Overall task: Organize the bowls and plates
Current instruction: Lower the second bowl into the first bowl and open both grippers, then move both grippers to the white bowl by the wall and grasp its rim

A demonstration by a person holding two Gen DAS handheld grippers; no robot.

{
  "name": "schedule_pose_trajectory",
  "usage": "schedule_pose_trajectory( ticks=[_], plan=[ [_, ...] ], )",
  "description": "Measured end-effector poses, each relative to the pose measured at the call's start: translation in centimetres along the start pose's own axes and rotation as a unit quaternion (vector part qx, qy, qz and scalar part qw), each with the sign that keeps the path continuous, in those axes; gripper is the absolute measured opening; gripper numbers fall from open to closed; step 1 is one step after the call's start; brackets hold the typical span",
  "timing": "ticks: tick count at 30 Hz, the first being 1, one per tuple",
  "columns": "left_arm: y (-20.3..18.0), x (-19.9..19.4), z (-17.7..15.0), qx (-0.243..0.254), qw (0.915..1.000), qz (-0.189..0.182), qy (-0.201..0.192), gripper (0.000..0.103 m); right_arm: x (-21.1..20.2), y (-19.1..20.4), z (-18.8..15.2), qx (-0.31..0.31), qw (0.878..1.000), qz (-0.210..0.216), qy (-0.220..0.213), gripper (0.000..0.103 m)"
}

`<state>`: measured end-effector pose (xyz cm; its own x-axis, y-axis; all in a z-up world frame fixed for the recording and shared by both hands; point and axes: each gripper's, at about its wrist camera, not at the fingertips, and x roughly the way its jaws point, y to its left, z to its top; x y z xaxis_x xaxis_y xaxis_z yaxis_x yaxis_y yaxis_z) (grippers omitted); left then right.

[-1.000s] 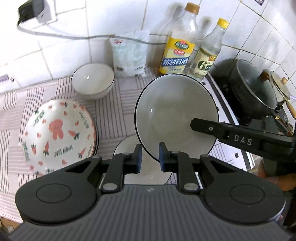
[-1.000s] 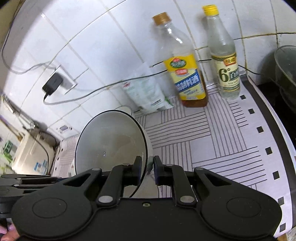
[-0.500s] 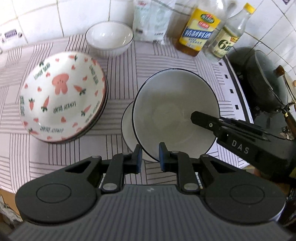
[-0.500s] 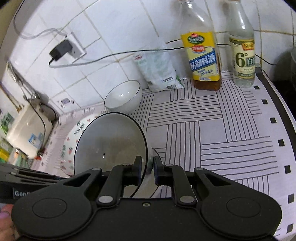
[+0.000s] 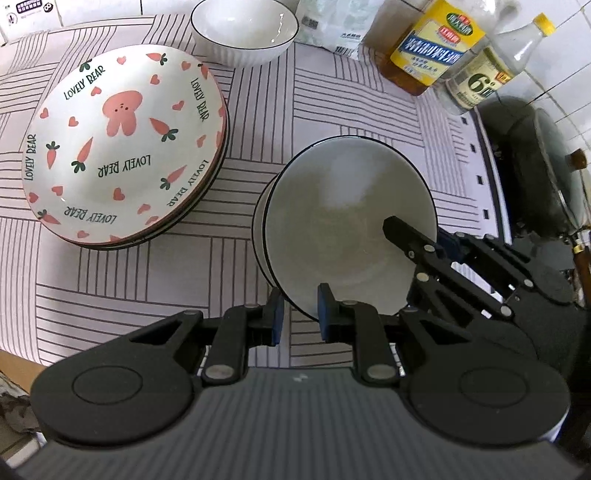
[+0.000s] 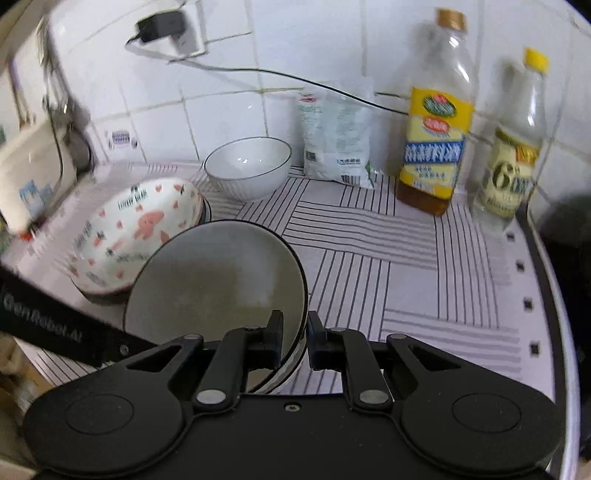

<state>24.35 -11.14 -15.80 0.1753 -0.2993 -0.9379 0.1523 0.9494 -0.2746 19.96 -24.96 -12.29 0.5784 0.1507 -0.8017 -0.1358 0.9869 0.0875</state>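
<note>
A white bowl with a dark rim (image 5: 343,229) (image 6: 218,280) sits nested in a second like bowl (image 5: 260,229) on the striped cloth. My left gripper (image 5: 298,314) straddles its near rim, jaws slightly parted around it. My right gripper (image 6: 295,338) is shut on the bowl's rim at the right side; its fingers (image 5: 410,236) show in the left wrist view. A stack of rabbit-and-carrot plates (image 5: 122,147) (image 6: 136,232) lies to the left. A small ribbed white bowl (image 5: 243,31) (image 6: 247,170) stands at the back.
An oil bottle (image 6: 436,122), a vinegar bottle (image 6: 517,144) and a white bag (image 6: 336,140) stand along the tiled wall. A dark lidded pot (image 5: 543,155) is on the stove at the right. The counter's front edge (image 5: 22,365) is near left.
The dark-rimmed bowl came down from a tilted hold onto the bowl beneath it. Both grippers lowered with it, and the left jaws have parted a little.
</note>
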Motion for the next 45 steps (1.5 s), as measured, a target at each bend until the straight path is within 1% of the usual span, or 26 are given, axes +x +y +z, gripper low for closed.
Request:
schedule_pose_trajectory(
  ticks=[3, 7, 11, 15, 18, 20, 24, 27, 31, 33, 35, 36, 41, 45],
  plan=[
    [0.2, 0.3, 0.2, -0.006, 1.0000, -0.001, 0.008, 0.017, 0.3, 0.4, -0.1, -0.020, 1.000, -0.011, 0.000, 0.017],
    [0.4, 0.8, 0.3, -0.013, 0.9997, -0.004, 0.018, 0.018, 0.8, 1.3, -0.3, -0.065, 0.997, -0.034, 0.000, 0.017],
    [0.5, 1.1, 0.4, -0.014, 0.9998, -0.001, 0.017, 0.019, 1.2, 1.4, -0.3, -0.075, 0.996, -0.038, 0.003, 0.018],
    [0.5, 0.8, 0.5, -0.013, 0.9998, -0.002, 0.014, 0.020, 1.5, 1.4, -0.4, -0.077, 0.996, -0.035, 0.007, 0.022],
    [0.2, 0.0, 0.4, -0.002, 0.9999, -0.001, 0.011, 0.022, 0.9, 1.4, -0.1, -0.072, 0.997, -0.032, 0.006, 0.022],
    [-0.1, -1.2, 0.3, 0.010, 0.9999, 0.000, 0.002, 0.027, -0.1, 1.1, 0.2, -0.061, 0.998, -0.023, 0.000, 0.023],
    [-0.5, -3.4, 0.2, 0.035, 0.9992, 0.004, -0.019, 0.032, -2.3, 0.4, 1.0, -0.027, 1.000, 0.000, -0.014, 0.026],
    [-0.7, -5.0, 0.0, 0.048, 0.9978, 0.003, -0.046, 0.034, -4.1, 0.3, 1.4, -0.001, 0.999, 0.033, -0.030, 0.027],
    [-0.2, -7.2, 0.0, 0.068, 0.9940, 0.001, -0.085, 0.038, -5.5, 0.4, 2.3, 0.042, 0.995, 0.079, -0.043, 0.035],
    [0.2, -8.0, 0.1, 0.077, 0.9917, 0.000, -0.103, 0.040, -5.4, 0.4, 2.7, 0.068, 0.992, 0.095, -0.045, 0.037],
    [1.0, -8.6, 0.5, 0.083, 0.9891, -0.003, -0.121, 0.041, -4.9, 0.3, 3.1, 0.101, 0.988, 0.108, -0.042, 0.043],
    [1.4, -8.8, 0.8, 0.086, 0.9878, -0.005, -0.130, 0.041, -4.5, 0.3, 3.4, 0.119, 0.986, 0.113, -0.041, 0.043],
    [4.9, -8.9, 3.1, 0.082, 0.9832, -0.011, -0.163, 0.042, -2.5, 1.1, 5.0, 0.184, 0.976, 0.115, -0.023, 0.052],
    [7.8, -8.6, 5.4, 0.069, 0.9804, -0.017, -0.184, 0.049, -0.7, 1.9, 6.8, 0.223, 0.968, 0.113, -0.013, 0.059]
  ],
)
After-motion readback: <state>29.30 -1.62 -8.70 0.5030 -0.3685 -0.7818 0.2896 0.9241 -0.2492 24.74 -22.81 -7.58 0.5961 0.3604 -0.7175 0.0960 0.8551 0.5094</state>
